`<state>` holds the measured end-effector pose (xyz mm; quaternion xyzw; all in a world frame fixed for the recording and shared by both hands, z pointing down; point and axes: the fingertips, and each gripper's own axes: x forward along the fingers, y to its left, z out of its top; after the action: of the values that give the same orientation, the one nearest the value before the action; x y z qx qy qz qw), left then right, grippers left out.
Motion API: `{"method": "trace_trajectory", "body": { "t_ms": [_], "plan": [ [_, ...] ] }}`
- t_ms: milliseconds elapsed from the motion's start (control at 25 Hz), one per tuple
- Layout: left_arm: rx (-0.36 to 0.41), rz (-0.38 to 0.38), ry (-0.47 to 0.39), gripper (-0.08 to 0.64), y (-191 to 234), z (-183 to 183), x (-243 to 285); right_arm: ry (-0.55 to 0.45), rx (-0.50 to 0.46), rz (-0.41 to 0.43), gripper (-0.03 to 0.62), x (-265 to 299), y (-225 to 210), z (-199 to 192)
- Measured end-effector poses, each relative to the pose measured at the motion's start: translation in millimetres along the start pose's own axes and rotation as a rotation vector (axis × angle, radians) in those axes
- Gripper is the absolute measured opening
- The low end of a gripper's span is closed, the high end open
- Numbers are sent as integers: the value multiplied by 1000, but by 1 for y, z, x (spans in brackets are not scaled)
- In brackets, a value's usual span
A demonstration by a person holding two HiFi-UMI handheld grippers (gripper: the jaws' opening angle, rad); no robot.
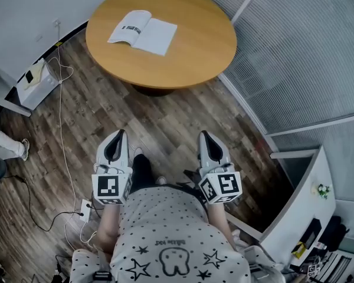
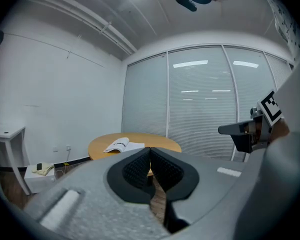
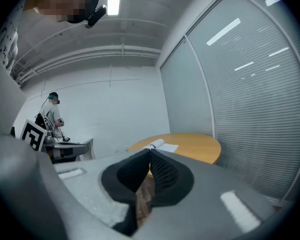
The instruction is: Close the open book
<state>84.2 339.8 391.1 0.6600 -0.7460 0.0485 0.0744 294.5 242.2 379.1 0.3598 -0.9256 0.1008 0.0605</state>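
Note:
An open book [image 1: 143,32] with white pages lies flat on the left half of a round wooden table [image 1: 189,58] at the top of the head view. The book also shows far ahead in the left gripper view [image 2: 123,145] and in the right gripper view [image 3: 159,145]. My left gripper [image 1: 119,132] and right gripper [image 1: 204,134] hover side by side over the wooden floor, well short of the table, both pointing toward it. Each is shut with its pads together and nothing between them.
A glass wall with blinds [image 1: 295,58] curves along the right. A white unit [image 1: 35,81] with cables stands at the left, a power strip [image 1: 85,208] lies on the floor, and a white desk [image 1: 301,205] is at the right. Another person's leg [image 1: 3,143] shows at the left edge.

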Motion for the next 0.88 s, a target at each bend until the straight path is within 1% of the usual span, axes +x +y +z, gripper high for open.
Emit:
{"method": "trace_trajectory", "body": {
  "t_ms": [120, 280, 440, 600, 760, 880],
  "plan": [
    [-3, -34, -6, 9, 21, 13, 25, 0, -5, -15, 5, 27, 4, 11],
    [13, -102, -23, 9, 44, 32, 55, -12, 2, -35, 5, 66, 7, 25],
    [-2, -133, -18, 9, 68, 36, 79, -18, 8, -38, 5, 104, 10, 30],
    [-20, -130, -4, 9, 95, 36, 92, -1, 7, -33, 5, 131, 13, 29],
    [-38, -105, 7, 9, 121, 35, 104, 12, 9, -43, 5, 154, 13, 31],
    [-63, -84, 22, 9, 134, 30, 110, 40, 13, -38, 5, 166, 13, 25]
  ]
}}
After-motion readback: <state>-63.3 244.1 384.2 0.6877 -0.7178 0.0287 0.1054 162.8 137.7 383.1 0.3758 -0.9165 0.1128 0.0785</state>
